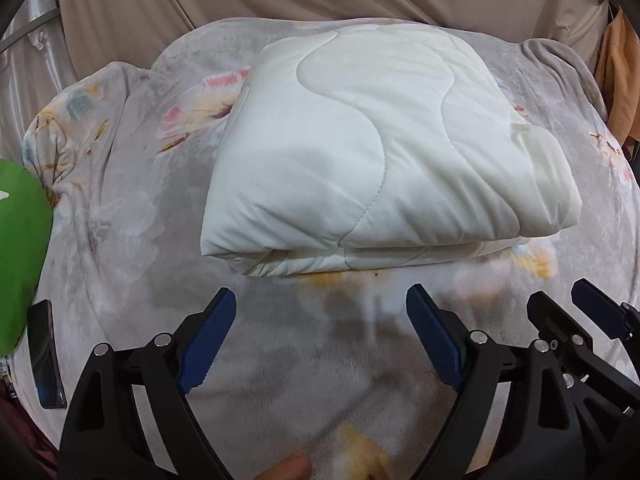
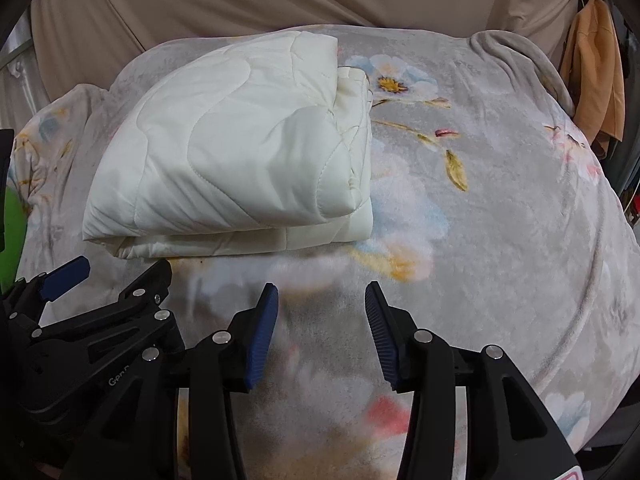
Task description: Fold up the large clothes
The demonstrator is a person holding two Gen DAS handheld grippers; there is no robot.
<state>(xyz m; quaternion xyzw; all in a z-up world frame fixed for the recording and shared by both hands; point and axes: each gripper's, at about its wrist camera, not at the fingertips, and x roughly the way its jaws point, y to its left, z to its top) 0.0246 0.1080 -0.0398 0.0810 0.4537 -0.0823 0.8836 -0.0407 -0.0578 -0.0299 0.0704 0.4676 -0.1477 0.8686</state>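
I see the white quilted comforter (image 1: 372, 152) folded into a thick, layered rectangle, lying flat on the bed, far from me.

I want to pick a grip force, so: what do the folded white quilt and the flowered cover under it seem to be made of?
The white quilt looks like smooth woven cloth over soft padding: wavy stitched lines, puffy rounded folds, slight sheen. The flowered cover looks like plush fleece: matte, fuzzy nap with blurred print. Exact fibres cannot be told.
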